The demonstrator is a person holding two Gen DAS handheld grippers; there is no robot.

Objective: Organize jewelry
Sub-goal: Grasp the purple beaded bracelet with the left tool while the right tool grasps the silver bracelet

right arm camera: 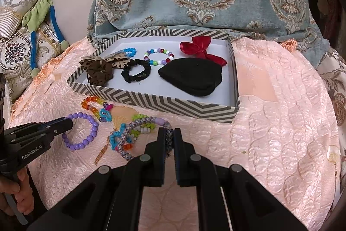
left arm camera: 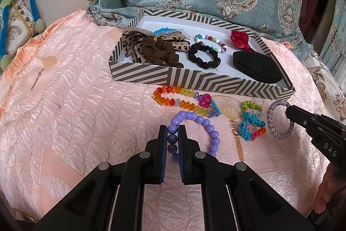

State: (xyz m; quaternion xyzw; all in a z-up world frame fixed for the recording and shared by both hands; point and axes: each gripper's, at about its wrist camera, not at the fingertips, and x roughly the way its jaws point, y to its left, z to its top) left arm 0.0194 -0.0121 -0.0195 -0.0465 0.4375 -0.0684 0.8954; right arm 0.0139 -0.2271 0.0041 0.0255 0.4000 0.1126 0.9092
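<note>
Lying on a peach quilted bedspread (left arm camera: 75, 118), a bracelet of round, glossy lilac beads (left arm camera: 201, 122) forms a loose ring just in front of a shallow grey-and-white chevron-striped box (left arm camera: 194, 79), and the left gripper (left arm camera: 172, 129) is pinched onto three of its beads at the near side. Beside it to the right, the right gripper (right arm camera: 169, 133) is clamped on a thick woven ring of mottled purple and grey cord (right arm camera: 138, 125), which has one smooth lilac bead at its top and overlaps a tangle of small blue, green and orange disc-bead bracelets (left arm camera: 250, 122). A strand of faceted orange, red and yellow beads with pink and turquoise charms (left arm camera: 183, 99) lies between these and the box wall. Inside the box sit a brown scrunchie (left arm camera: 160, 51) on leopard-print fabric, a black scrunchie (left arm camera: 204, 55), a multicoloured bead bracelet (left arm camera: 210, 42), a red satin bow (right arm camera: 202, 49) and a black felt pad (right arm camera: 192, 77).
</note>
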